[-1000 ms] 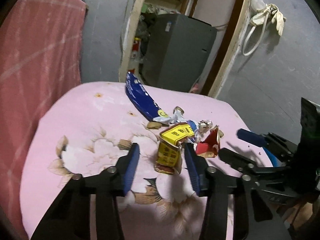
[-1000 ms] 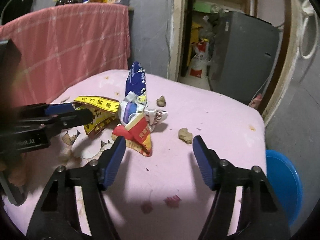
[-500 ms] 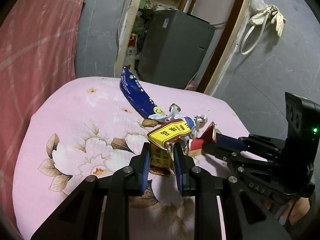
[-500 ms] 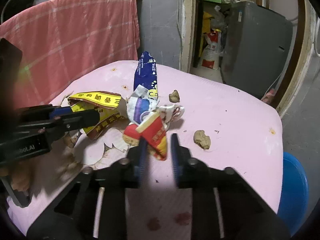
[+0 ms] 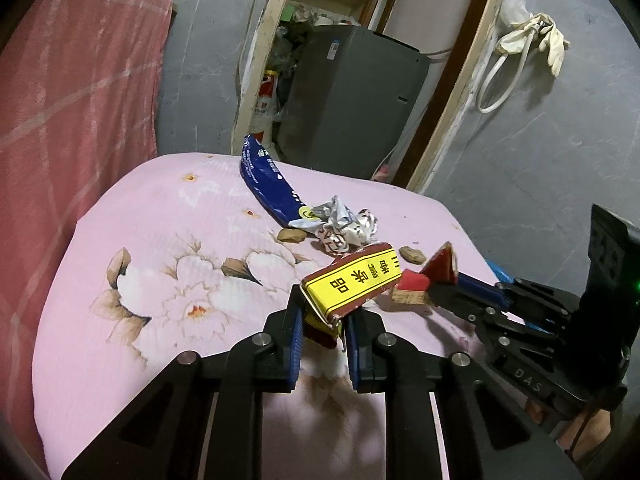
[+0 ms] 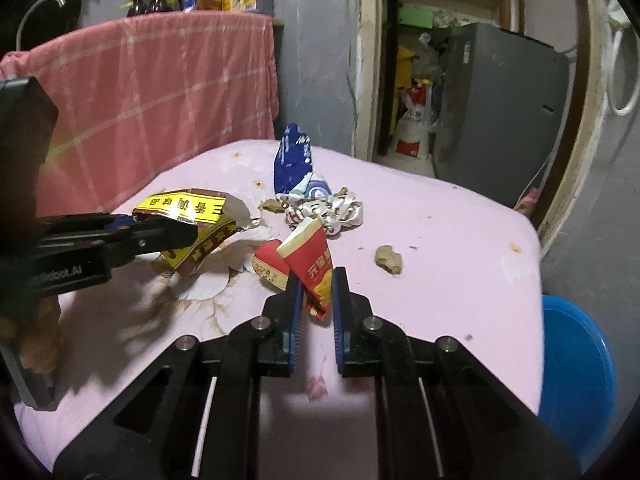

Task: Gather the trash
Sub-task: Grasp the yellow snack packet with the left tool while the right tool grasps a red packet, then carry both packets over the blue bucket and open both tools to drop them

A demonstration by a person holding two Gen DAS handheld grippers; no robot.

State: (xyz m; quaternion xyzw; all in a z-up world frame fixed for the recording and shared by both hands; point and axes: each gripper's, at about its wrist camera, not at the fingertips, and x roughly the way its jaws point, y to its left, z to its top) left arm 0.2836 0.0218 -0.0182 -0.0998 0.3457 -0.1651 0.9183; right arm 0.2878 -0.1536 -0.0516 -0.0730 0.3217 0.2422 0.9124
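My left gripper (image 5: 322,312) holds a torn yellow and red packet (image 5: 352,284) just above the pink flowered tabletop (image 5: 160,240); its jaws are still closing on the packet. My right gripper (image 6: 316,284) has a red packet (image 6: 312,260) between its pads, and its jaws are closing on it too. Each gripper shows in the other's view: the right one (image 5: 436,292) at the right, the left one (image 6: 192,228) at the left. A blue wrapper (image 6: 294,160) and a crumpled silver wrapper (image 6: 324,208) lie further back.
Peanut shells (image 6: 388,258) lie on the cloth. A blue basin (image 6: 576,372) sits on the floor beyond the table's right edge. A pink towel (image 6: 160,92) hangs at the left, and a grey appliance (image 5: 348,100) stands in the doorway behind.
Both grippers went from open around the packets to closed on them. The yellow packet and the red packet have come away from the pile and up off the cloth.
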